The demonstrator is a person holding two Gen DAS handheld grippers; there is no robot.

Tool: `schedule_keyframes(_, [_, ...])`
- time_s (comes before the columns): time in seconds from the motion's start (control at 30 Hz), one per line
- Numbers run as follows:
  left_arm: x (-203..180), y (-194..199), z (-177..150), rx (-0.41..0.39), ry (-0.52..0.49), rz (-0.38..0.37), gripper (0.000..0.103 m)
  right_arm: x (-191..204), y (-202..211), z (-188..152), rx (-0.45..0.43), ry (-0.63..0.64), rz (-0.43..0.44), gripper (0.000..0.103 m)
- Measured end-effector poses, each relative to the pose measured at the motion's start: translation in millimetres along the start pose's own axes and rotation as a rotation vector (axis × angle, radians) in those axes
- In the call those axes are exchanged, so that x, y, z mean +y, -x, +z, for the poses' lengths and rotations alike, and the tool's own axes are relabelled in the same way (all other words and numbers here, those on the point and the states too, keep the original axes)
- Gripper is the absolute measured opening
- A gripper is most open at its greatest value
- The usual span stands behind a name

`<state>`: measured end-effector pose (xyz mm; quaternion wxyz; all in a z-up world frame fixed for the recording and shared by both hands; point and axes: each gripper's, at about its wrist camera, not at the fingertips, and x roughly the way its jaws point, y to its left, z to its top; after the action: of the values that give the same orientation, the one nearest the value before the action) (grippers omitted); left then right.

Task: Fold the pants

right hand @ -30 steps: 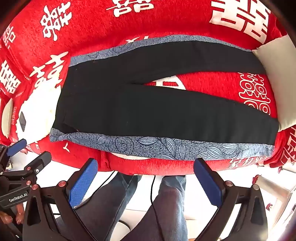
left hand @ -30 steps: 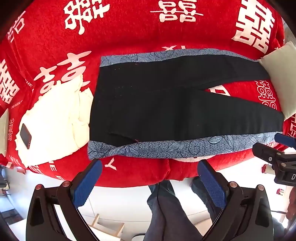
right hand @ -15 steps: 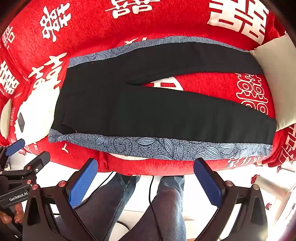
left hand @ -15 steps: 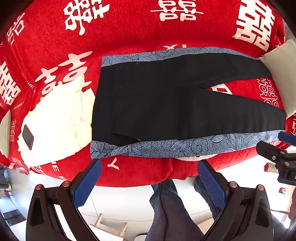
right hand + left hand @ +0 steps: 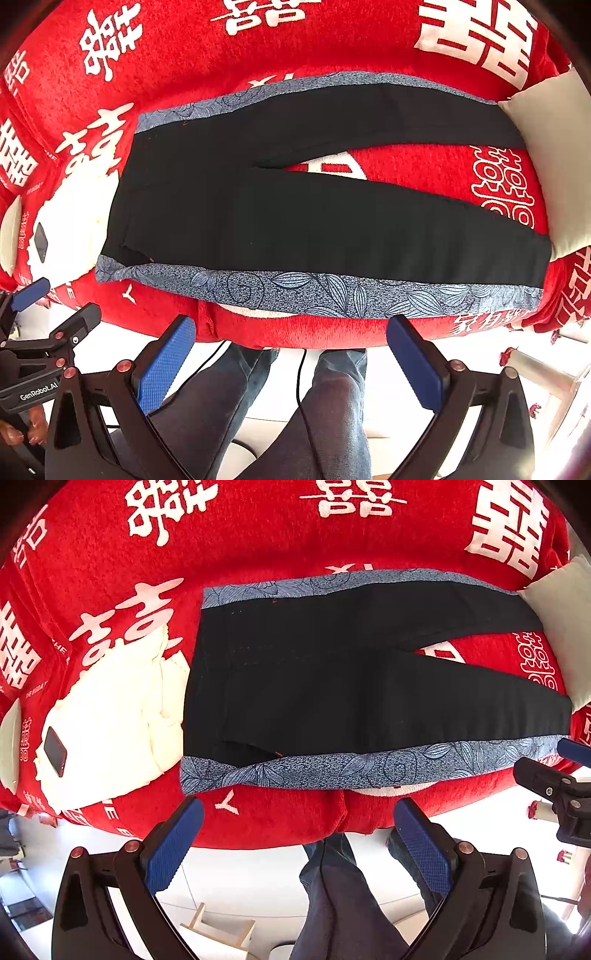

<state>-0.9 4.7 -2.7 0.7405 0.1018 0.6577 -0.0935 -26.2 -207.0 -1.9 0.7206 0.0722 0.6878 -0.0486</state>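
Black pants with blue leaf-patterned side bands lie spread flat on a red blanket, waist to the left, the two legs running right and split in a V. My left gripper hovers open just off the near edge, below the patterned band near the waist half. My right gripper is open too, held off the near edge below the nearer leg. Neither one touches the fabric. Each gripper shows at the edge of the other's view.
The red blanket with white characters covers a bed. A white cloth with a dark phone on it lies left of the waist. A pale cushion sits by the leg ends. A person's legs stand on the floor below.
Both views have shifted slightly, with the pants sitting a little lower and closer in frame. The pants themselves have not moved and both grippers stay open.
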Motion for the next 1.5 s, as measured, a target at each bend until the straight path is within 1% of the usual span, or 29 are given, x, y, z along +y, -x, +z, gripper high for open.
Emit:
schedule_keyframes(0.07, [-0.7, 0.1, 0.2, 0.011, -0.003, -0.010, 0.103, 0.0, -0.2, 0.1, 0.001, -0.001, 0.000, 0.103])
schedule_keyframes(0.2, [0.0, -0.6, -1.0, 0.007, -0.002, -0.005, 0.103, 0.0, -1.2, 0.3, 0.002, -0.005, 0.001, 0.103])
schedule_keyframes(0.37, [4.1, -4.7, -2.1, 0.008, 0.025, -0.013, 0.103, 1.1, -3.9, -0.3, 0.007, -0.010, 0.005, 0.103])
schedule_keyframes(0.6, [4.1, -11.4, -1.3, 0.031, 0.039, -0.028, 0.103, 2.8, -8.8, 1.0, 0.018, -0.015, 0.003, 0.103])
schedule_keyframes(0.7, [7.0, -15.8, -0.2, 0.038, 0.063, -0.045, 0.103, 2.1, -11.5, 1.9, 0.019, -0.026, 0.010, 0.103])
schedule_keyframes(0.8, [9.8, -22.4, 1.0, 0.052, 0.082, -0.053, 0.103, -0.4, -13.9, 2.5, 0.011, -0.056, 0.043, 0.103])
schedule_keyframes(0.87, [12.7, -27.3, 2.1, 0.048, 0.088, -0.061, 0.103, -2.3, -18.1, 3.2, 0.013, -0.084, 0.075, 0.103])
schedule_keyframes(0.93, [15.3, -32.0, 2.9, 0.069, 0.089, -0.065, 0.103, -3.5, -22.8, 2.6, 0.017, -0.112, 0.105, 0.103])
schedule_keyframes(1.1, [27.9, -48.5, 8.2, 0.066, 0.092, -0.113, 0.103, -1.9, -39.4, -2.9, 0.011, -0.174, 0.155, 0.103])
schedule_keyframes(1.23, [39.1, -65.5, 9.3, 0.066, 0.103, -0.136, 0.103, -4.5, -60.1, -10.7, 0.028, -0.249, 0.224, 0.103])
schedule_keyframes(1.37, [54.9, -84.5, 3.0, 0.056, 0.191, -0.186, 0.103, -15.7, -80.9, -22.1, 0.047, -0.331, 0.309, 0.103])
schedule_keyframes(1.5, [62.7, -111.7, -11.6, 0.058, 0.279, -0.219, 0.103, -31.5, -109.3, -30.9, 0.056, -0.373, 0.425, 0.103])
